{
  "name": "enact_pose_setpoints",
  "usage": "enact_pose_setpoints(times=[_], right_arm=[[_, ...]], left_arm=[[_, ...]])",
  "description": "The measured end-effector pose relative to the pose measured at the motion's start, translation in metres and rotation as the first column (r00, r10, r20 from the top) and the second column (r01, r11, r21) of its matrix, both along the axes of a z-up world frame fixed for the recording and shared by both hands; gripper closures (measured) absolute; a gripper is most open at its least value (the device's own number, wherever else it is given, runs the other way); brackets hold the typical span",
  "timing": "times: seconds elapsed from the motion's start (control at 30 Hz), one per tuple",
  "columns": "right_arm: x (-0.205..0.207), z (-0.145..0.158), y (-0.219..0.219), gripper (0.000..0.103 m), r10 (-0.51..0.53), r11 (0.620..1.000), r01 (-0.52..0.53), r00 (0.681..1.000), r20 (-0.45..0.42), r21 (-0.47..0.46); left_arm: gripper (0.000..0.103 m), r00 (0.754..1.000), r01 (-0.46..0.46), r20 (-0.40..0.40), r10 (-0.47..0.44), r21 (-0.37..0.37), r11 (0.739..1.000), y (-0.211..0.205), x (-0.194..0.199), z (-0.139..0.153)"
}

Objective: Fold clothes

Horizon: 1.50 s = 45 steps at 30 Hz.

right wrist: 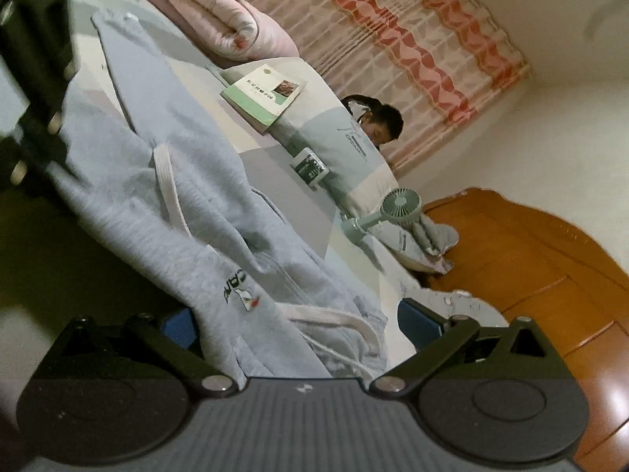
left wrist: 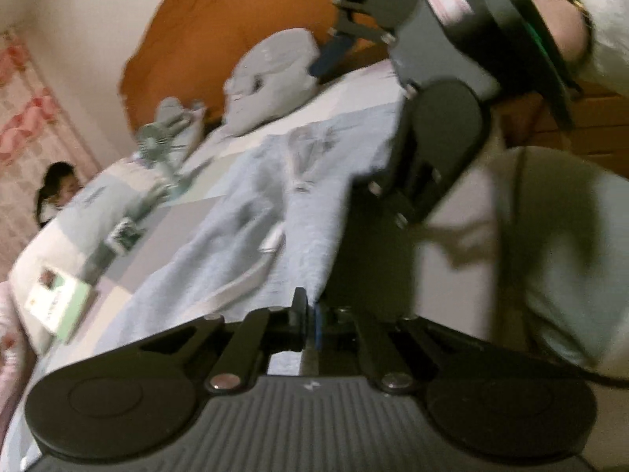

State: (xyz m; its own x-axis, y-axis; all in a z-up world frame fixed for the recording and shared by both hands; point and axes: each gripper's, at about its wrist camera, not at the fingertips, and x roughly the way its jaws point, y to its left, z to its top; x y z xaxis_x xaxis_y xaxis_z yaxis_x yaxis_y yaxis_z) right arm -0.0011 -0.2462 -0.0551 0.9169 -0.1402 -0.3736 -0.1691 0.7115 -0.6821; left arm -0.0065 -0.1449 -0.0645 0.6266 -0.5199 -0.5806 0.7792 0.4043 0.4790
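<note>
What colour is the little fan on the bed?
Pale mint green fan, clearest in the right wrist view.

My hoodie [right wrist: 188,181] is pale blue-grey w/ whitish drawstrings [right wrist: 167,181] & a small dark logo w/ a red-white badge [right wrist: 240,295]. Bed sheet [right wrist: 275,165] has big blocks of pale grey, white & light green. Book [right wrist: 263,92] cover: white over green. Folded quilt [right wrist: 220,15] is pink. Curtain [right wrist: 393,35] is cream w/ red & pink wavy bands. Fan [right wrist: 397,204] is mint green. Headboard [right wrist: 530,259] is orange-brown wood. My claws are black w/ blue pads [right wrist: 418,320]; my sleeve [left wrist: 589,8] is fluffy white.
</note>
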Motion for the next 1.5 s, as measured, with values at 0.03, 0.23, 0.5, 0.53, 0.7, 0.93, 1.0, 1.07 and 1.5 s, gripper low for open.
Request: enact_pose_setpoints(times=[0.03,0.23,0.5,0.53,0.7,0.93,1.0,1.07,1.5], right_arm=[[-0.005,0.006,-0.004,0.0,0.003,1.0,-0.003,1.0,-0.022,0.021],[-0.029,0.02,-0.02,0.0,0.018,0.997,-0.004,0.986,-0.164,0.082],[-0.031,0.001,-0.055,0.0,-0.035,0.96,0.137,0.923,-0.383,0.243],[-0.029,0.001,-0.063,0.0,-0.043,0.94,0.173,0.915,-0.402,0.293],[-0.017,-0.001,-0.115,0.0,-0.016,0.72,0.332,0.886,-0.464,0.609],[0.006,-0.037,-0.19,0.0,0.035,0.284,0.456,0.874,-0.484,0.844],[0.008,-0.043,-0.203,0.0,0.045,0.193,0.435,0.891,-0.451,0.879],[0.012,-0.051,-0.214,0.0,0.048,0.092,0.409,0.909,-0.414,0.908],[0.019,-0.069,-0.215,0.008,0.092,0.008,0.337,0.937,-0.336,0.942]], left_arm=[[0.101,1.0,0.02,-0.017,-0.02,0.003,1.0,-0.001,-0.005,0.0],[0.1,0.994,0.059,-0.096,-0.057,0.018,0.998,0.001,-0.022,-0.005],[0.089,0.984,0.063,-0.167,-0.057,0.031,0.998,0.009,-0.032,-0.004],[0.086,0.984,0.054,-0.169,-0.048,0.032,0.998,0.011,-0.032,-0.003],[0.064,0.977,-0.101,-0.193,0.093,-0.032,0.994,0.022,-0.014,0.007],[0.056,0.943,-0.272,-0.23,0.24,-0.12,0.955,0.034,0.005,0.018],[0.054,0.932,-0.304,-0.25,0.261,-0.148,0.941,0.036,0.008,0.02],[0.054,0.923,-0.327,-0.268,0.276,-0.167,0.93,0.037,0.012,0.019],[0.051,0.906,-0.362,-0.294,0.305,-0.162,0.918,0.039,0.015,0.017]])
